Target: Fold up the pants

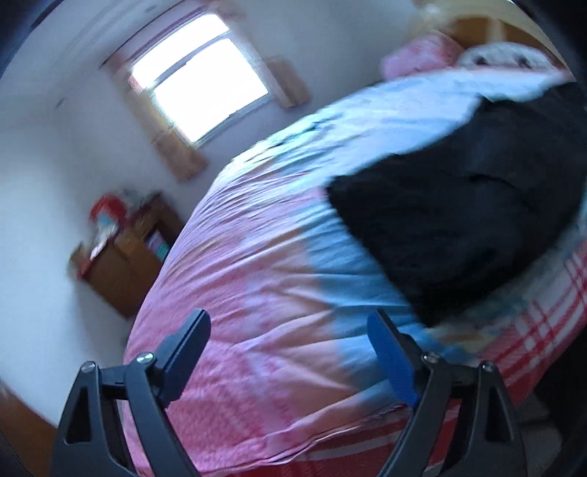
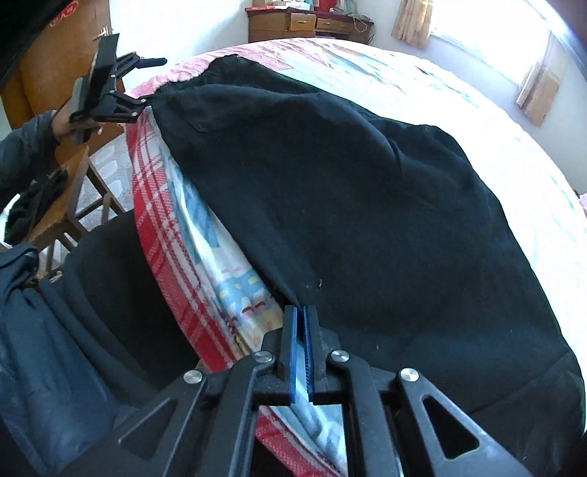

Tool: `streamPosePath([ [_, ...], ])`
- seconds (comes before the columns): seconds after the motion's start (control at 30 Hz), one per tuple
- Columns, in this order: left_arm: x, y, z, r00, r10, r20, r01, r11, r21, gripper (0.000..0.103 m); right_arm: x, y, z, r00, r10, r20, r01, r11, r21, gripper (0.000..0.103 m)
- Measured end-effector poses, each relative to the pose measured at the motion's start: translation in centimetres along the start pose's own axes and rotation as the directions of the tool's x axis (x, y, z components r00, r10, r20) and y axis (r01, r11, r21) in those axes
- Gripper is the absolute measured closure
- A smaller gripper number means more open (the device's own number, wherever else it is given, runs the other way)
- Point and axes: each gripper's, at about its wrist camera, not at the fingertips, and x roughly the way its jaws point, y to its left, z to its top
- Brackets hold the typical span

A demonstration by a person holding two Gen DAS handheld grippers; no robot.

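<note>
The black pants (image 2: 348, 205) lie spread across the near side of the bed, over a pink and blue quilt (image 1: 256, 293) with a red plaid sheet (image 2: 161, 205) under it. The right gripper (image 2: 301, 312) is clenched, its blue pads pressed together at the near edge of the pants; whether cloth is pinched between them cannot be told. The left gripper (image 1: 290, 323) stands spread wide with nothing between its jaws, off the far left corner of the pants. A wooden dresser (image 2: 308, 22) stands by the far wall, a window (image 1: 198, 84) beyond.
</note>
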Motion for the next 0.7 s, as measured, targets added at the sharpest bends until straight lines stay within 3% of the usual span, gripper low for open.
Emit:
streamPosePath([
  [0.13, -2.7, 0.7, 1.5, 0.998, -0.013, 0.062, 0.021, 0.993, -0.114, 0.013, -3.1, -2.8, -0.3, 0.992, 0.099, 0.082, -0.108, 0.987, 0.115, 0.098],
  [0.2, -4.1, -0.1, 3.3, 0.993, -0.050, 0.111, 0.068, 0.985, -0.158, 0.005, -5.1, -4.9, 0.1, 0.979, 0.135, 0.152, -0.162, 0.969, 0.184, 0.098],
  [0.3, -4.8, -2.1, 6.2, 0.979, -0.123, 0.162, 0.154, 0.968, -0.199, 0.001, -6.7, -8.1, 1.7, 0.956, 0.158, 0.247, -0.223, 0.938, 0.264, 0.093],
  [0.33, -4.7, -3.0, 7.1, 0.973, -0.152, 0.171, 0.186, 0.961, -0.204, 0.001, -6.8, -9.0, 2.4, 0.950, 0.156, 0.269, -0.233, 0.930, 0.283, 0.088],
  [0.4, -4.2, -5.2, 8.5, 0.963, -0.211, 0.168, 0.245, 0.944, -0.221, 0.001, -6.2, -11.2, 4.1, 0.945, 0.132, 0.299, -0.235, 0.910, 0.342, 0.036],
  [0.43, -3.6, -6.2, 9.1, 0.958, -0.238, 0.159, 0.269, 0.938, -0.218, 0.001, -5.7, -11.8, 4.9, 0.940, 0.123, 0.319, -0.242, 0.898, 0.366, 0.030],
  [0.47, -3.3, -7.3, 9.7, 0.954, -0.256, 0.159, 0.286, 0.934, -0.213, 0.001, -5.2, -12.5, 5.7, 0.932, 0.130, 0.338, -0.261, 0.889, 0.377, 0.030],
  [0.63, -2.6, -11.2, 11.3, 0.934, -0.320, 0.157, 0.349, 0.912, -0.214, 0.001, -1.2, -14.8, 10.3, 0.948, 0.161, 0.275, -0.267, 0.870, 0.415, 0.031],
  [0.7, -1.9, -12.1, 11.7, 0.926, -0.345, 0.155, 0.373, 0.901, -0.223, 0.001, 0.6, -15.6, 11.8, 0.955, 0.191, 0.226, -0.274, 0.861, 0.428, 0.048],
])
